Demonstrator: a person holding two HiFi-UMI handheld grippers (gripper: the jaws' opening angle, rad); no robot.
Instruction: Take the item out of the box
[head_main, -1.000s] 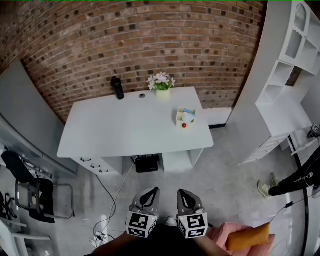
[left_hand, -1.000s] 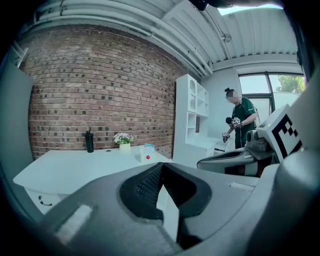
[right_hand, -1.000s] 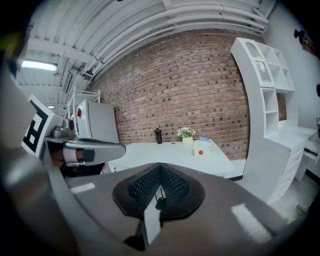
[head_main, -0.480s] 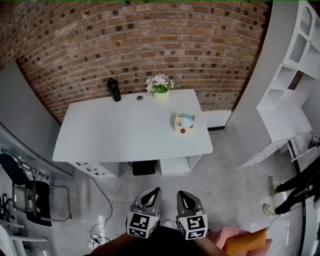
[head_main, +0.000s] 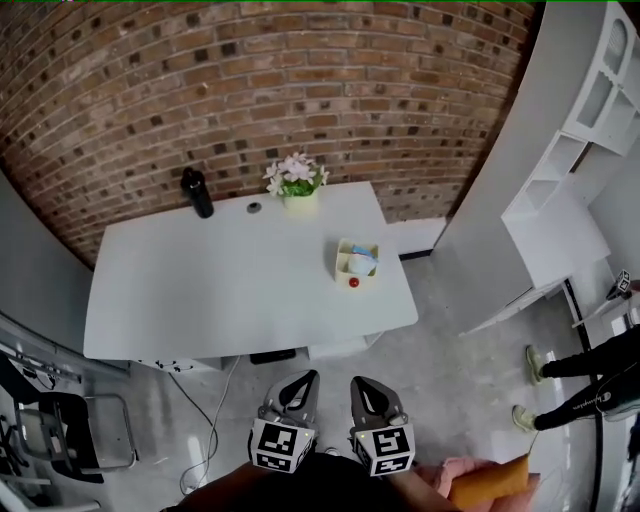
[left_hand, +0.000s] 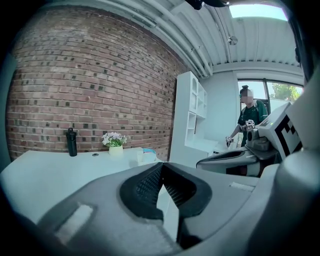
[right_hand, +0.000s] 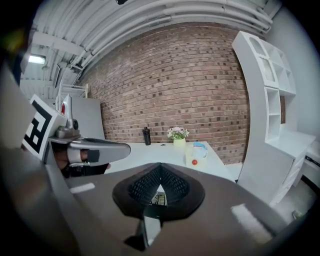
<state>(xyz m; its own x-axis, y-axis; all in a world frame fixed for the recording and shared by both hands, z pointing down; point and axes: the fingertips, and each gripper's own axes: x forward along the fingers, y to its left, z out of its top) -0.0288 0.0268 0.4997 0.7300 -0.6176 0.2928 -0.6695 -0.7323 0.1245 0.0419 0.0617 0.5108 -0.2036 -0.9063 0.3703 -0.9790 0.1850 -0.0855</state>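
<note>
— Claw check, left claw (head_main: 304, 380) and right claw (head_main: 362, 384)?
— Both closed, empty, side by side at the bottom of the head view.
— Box (head_main: 357, 262)?
— On white bench (head_main: 200, 290), near its right front corner, well apart from both claws. Item (head_main: 362, 255) inside it.

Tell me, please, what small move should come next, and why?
Probably step closer to the table and bring the right hand-held gripper toward the box: it and the left hand-held gripper are shut, empty and well short of the table.
</note>
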